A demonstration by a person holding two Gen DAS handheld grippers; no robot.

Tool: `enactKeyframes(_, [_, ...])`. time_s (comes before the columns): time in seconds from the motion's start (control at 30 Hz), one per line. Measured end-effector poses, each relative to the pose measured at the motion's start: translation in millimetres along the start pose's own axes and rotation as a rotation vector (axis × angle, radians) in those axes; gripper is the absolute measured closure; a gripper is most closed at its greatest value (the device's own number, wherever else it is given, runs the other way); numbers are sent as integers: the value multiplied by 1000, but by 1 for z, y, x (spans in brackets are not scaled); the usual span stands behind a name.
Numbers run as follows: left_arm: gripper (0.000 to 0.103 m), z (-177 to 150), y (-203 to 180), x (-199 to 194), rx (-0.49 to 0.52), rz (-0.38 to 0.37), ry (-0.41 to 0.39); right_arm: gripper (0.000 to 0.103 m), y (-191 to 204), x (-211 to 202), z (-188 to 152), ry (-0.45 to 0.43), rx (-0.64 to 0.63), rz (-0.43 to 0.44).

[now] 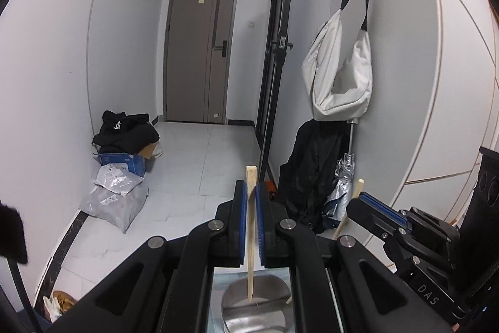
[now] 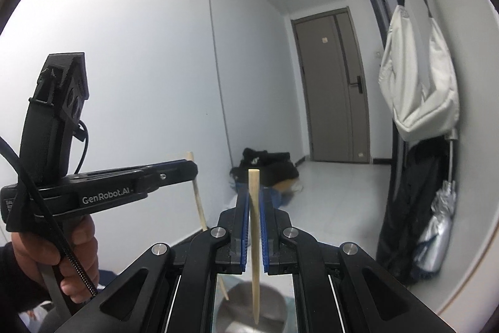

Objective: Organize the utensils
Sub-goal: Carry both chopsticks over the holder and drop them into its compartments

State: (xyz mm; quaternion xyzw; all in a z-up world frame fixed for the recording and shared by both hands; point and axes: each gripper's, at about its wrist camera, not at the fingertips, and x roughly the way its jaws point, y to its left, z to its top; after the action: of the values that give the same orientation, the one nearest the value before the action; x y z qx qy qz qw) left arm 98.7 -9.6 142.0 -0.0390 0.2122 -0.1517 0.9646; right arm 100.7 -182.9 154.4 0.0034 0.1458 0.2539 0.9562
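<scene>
Two chopsticks (image 1: 250, 227) (image 2: 255, 242), one metal cup (image 1: 255, 301).

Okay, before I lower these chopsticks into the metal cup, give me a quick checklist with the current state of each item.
1. Left gripper clamps a pale wooden chopstick: ok.
2. Right gripper clamps the second wooden chopstick: ok.
3. Both tips point down over the round shiny metal cup: ok.
4. Chopsticks upright: roughly ok, slightly tilted.
5. Tips already touching the cup: cannot tell.
6. Grippers apart from each other: ok.

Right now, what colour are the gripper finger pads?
Blue, ribbed pads on black fingers, clearest in the right wrist view, clamped on a pale wooden chopstick.
</scene>
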Motion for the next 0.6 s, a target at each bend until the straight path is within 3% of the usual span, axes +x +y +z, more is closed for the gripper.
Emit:
enactKeyframes(0.17, [100,-9,11,32,8,-27,53,97,-4,30,-13,-2,-74,12])
enactKeyframes(0.6, [100,-41,15,77,48,-105,170,97,-23,71,-69,157,-74,70])
